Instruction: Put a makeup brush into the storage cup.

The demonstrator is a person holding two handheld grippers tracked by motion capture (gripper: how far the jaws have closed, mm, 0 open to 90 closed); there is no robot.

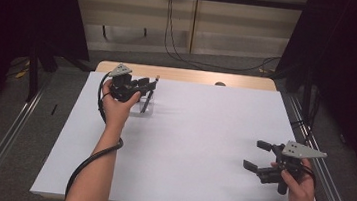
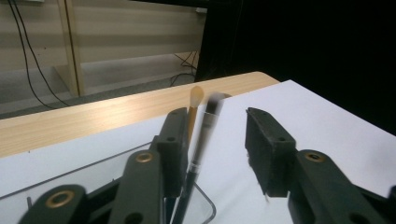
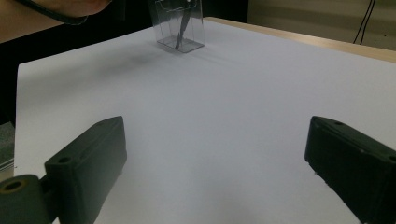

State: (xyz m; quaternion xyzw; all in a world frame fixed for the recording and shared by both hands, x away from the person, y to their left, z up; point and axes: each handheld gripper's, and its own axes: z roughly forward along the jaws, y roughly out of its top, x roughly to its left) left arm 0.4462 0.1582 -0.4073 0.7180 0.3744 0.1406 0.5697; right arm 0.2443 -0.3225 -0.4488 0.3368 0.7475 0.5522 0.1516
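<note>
A clear plastic holder (image 1: 146, 108) stands at the far left of the white sheet, with two brushes upright in it. In the left gripper view a black-handled brush (image 2: 203, 135), blurred, leans between the jaws close to the left pad. A tan-tipped brush (image 2: 196, 95) rises behind that pad. My left gripper (image 1: 147, 83) hovers just over the holder (image 2: 205, 205), open, with a wide gap on the brush's right. My right gripper (image 1: 256, 155) rests low near the right front of the sheet, open with nothing between its jaws (image 3: 215, 154). In its own view the holder (image 3: 180, 23) is far off.
The white sheet (image 1: 196, 147) covers most of the table, and a strip of bare wood (image 1: 189, 75) shows along the far edge. A small dark object (image 1: 220, 84) sits on that strip. Cables (image 1: 181, 55) trail on the floor beyond, and black curtains flank both sides.
</note>
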